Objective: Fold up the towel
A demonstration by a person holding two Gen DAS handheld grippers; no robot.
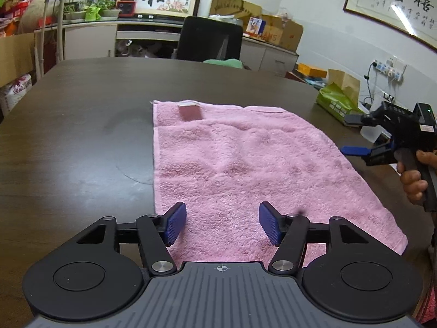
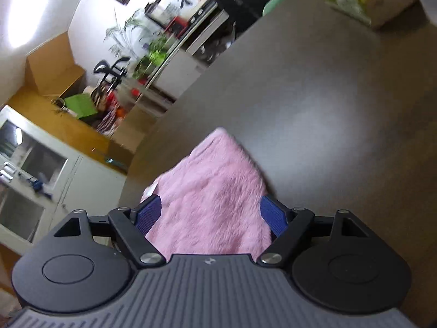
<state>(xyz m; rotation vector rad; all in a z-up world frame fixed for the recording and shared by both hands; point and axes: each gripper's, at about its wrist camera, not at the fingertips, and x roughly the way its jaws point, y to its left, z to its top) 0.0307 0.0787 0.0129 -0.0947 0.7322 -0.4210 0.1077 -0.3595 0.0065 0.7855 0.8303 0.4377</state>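
Lying flat on the surface [image 1: 68,125], pink towel [image 1: 245,164] unfolded; left tool [image 1: 222,225] and right tool [image 2: 210,216] gaping, gripping nothing; folding pending.

Towel [image 2: 210,191] blurred, near end hidden

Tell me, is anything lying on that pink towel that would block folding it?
Nothing visible does. The towel lies flat on the table, its top bare. The green packet sits off its far corner.
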